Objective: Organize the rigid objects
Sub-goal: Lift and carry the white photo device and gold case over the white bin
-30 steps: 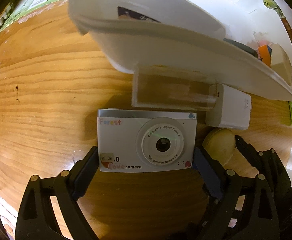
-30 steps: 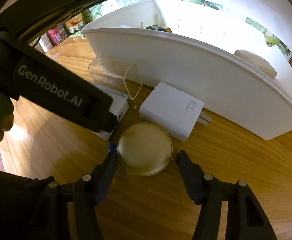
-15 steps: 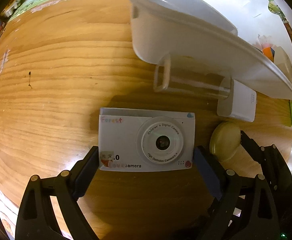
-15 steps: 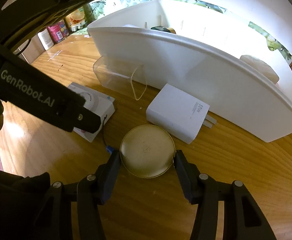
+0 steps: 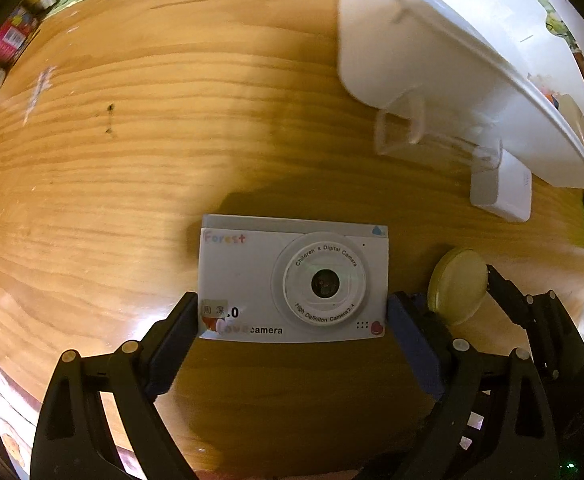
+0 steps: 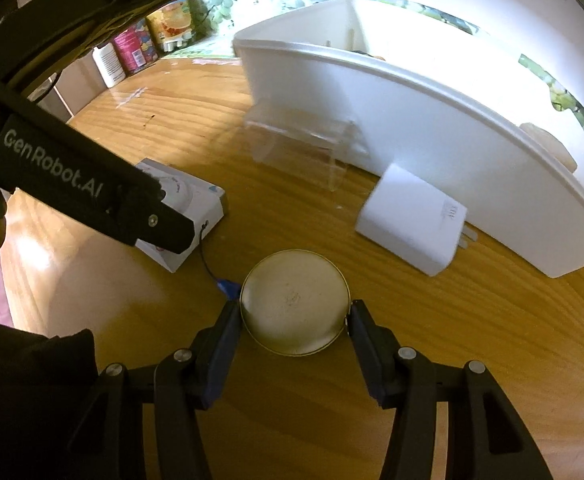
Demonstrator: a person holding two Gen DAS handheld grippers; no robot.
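Note:
A white children's digital camera (image 5: 292,284) lies face up between the pads of my left gripper (image 5: 292,316), which is shut on its two short sides and points straight down over the wooden table (image 5: 151,160). My right gripper (image 6: 295,320) is shut on a round gold tin (image 6: 295,306), both pads pressing its rim. The tin (image 5: 458,286) also shows to the right of the camera in the left wrist view. In the right wrist view the camera (image 6: 195,200) is half hidden under the left gripper's black body.
A large white bin (image 6: 432,120) with several items inside stands at the back right. Against its wall lie a white charger block (image 6: 408,224) and a clear plastic holder (image 6: 304,148). Jars and boxes (image 6: 131,48) line the table's far left edge.
Both grippers have slid away from the white bin, carrying the camera and the tin. The tin now sits clear of the charger block. The bin has shifted toward the right in both views.

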